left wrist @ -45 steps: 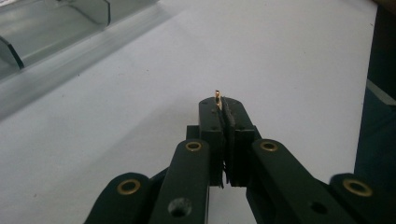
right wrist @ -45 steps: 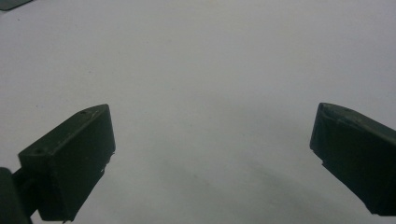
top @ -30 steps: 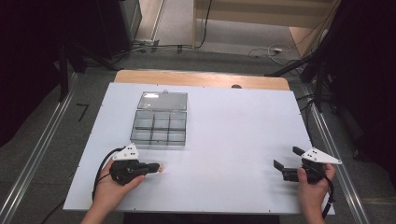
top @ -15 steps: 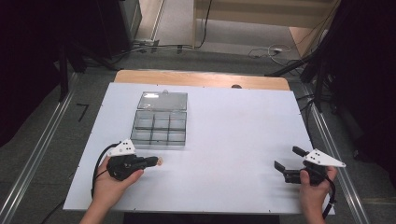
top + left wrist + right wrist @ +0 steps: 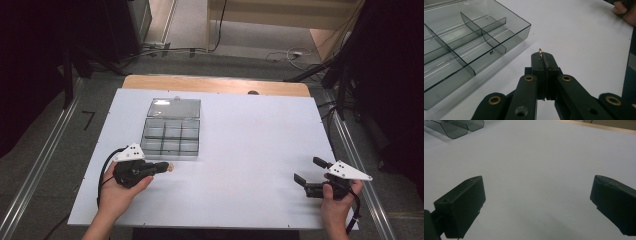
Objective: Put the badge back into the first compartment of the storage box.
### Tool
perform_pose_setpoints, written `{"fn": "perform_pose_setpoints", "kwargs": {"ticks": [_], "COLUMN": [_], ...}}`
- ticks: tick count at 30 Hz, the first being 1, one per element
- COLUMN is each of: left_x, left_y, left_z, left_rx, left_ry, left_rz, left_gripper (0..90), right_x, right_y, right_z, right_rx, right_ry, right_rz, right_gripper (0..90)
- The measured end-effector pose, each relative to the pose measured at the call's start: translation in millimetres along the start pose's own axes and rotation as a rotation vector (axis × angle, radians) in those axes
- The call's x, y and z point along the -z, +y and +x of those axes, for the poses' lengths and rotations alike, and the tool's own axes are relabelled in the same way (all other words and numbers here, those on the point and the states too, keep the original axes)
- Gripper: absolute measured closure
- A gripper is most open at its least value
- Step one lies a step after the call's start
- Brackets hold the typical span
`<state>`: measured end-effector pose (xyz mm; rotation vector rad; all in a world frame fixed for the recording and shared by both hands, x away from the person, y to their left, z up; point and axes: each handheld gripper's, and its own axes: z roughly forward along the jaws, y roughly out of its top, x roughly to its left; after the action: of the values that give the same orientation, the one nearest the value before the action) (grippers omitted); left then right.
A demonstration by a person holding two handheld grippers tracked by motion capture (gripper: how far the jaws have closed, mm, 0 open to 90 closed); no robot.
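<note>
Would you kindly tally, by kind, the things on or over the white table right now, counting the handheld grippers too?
Handheld grippers: 2, the left gripper and the right gripper
Clear compartment box, lid open: 1
Small gold-coloured piece pinched at the left gripper's tips: 1
Total: 4

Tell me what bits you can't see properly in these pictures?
- Small gold thing pinched in the left gripper: in the left gripper view only its tip pokes out above the shut jaws, too small to name.
- Clear divided box: the left gripper view's top and left edges cut it off; the right gripper view catches just a corner.
- Right gripper, jaws open: in the high view the hand covers its body.
</note>
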<state>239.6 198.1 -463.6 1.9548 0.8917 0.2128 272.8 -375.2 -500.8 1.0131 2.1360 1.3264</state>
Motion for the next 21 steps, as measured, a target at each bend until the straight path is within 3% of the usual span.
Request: {"fn": "perform_pose_setpoints", "kwargs": {"ticks": [21], "left_x": [1.4], "left_y": [19.1], "left_z": [10.1], "left_rx": [0.013], "left_ry": [0.023], "left_rz": [-0.017], "left_gripper": [89.5], "right_x": [1.8], "right_y": [-0.5], "right_z": [-1.0], "right_rx": [-0.013], "right_ry": [0.004], "right_rz": [-0.014], "right_gripper": [0.0]}}
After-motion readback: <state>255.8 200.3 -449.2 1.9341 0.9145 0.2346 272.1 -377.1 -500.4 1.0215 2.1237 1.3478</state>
